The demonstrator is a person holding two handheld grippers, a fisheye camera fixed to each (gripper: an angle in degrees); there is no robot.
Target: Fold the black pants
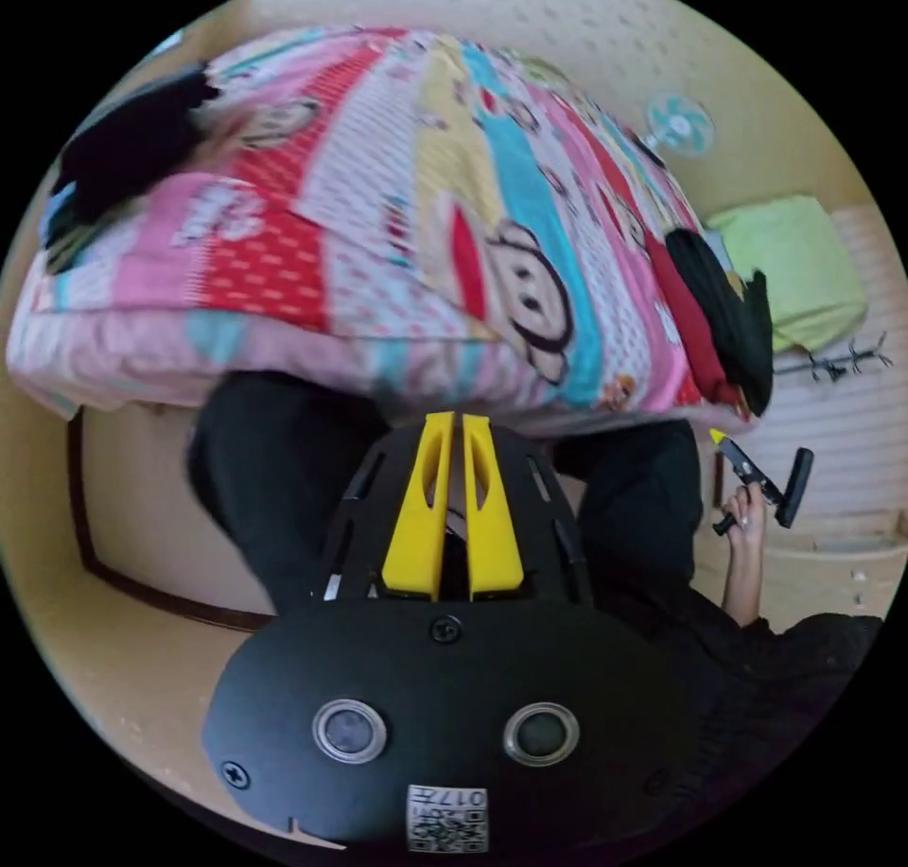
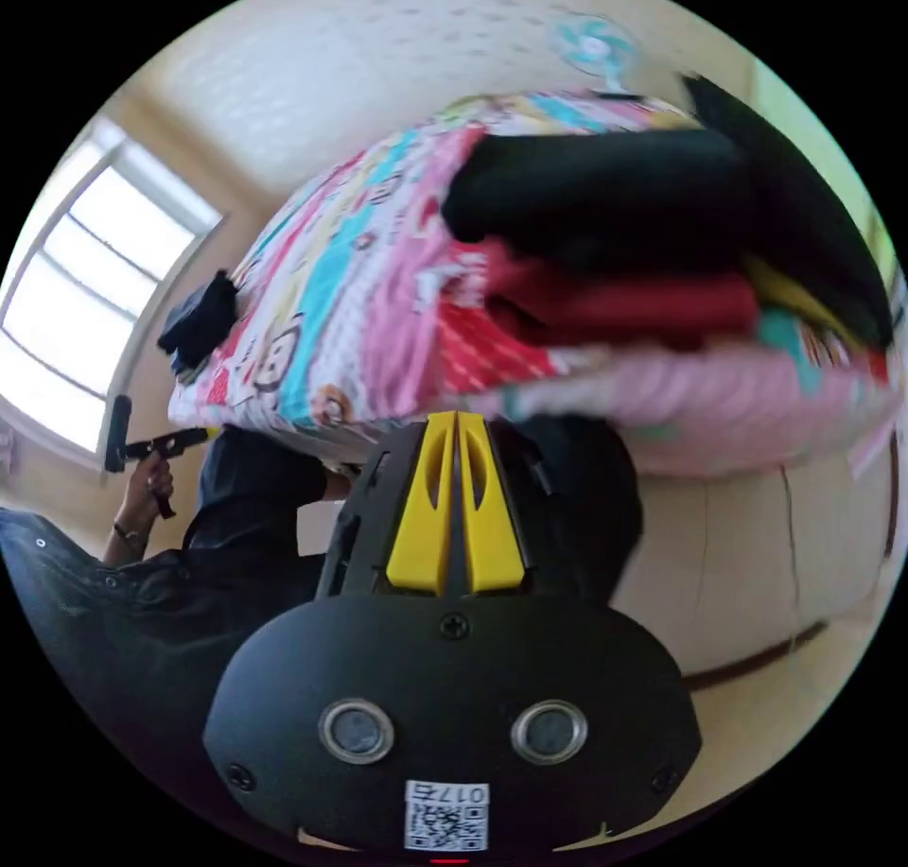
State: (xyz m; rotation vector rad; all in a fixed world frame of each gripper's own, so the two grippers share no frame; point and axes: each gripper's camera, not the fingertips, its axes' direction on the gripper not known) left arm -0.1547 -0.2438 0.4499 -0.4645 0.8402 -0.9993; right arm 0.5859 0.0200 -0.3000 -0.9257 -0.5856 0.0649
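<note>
1. In the left gripper view's centre, the left claw (image 1: 452, 427) had its jaws nearly together, holding nothing.
2. In the right gripper view's centre, the right claw (image 2: 455, 424) was likewise closed and empty.
3. Farther, the black pants (image 2: 605, 196) lay folded on a red garment (image 2: 634, 304), upper right, stacked on the bed (image 2: 378, 271), probably to keep finished clothes together.

Bed edge crowded at both ends, open in the middle

A stack of folded black and red clothes (image 2: 624, 243) blocks one end of the cartoon-print pink bedspread (image 1: 378, 205); a small black bundle (image 1: 132, 148) sits at the far corner, with bare bedspread between them.
</note>
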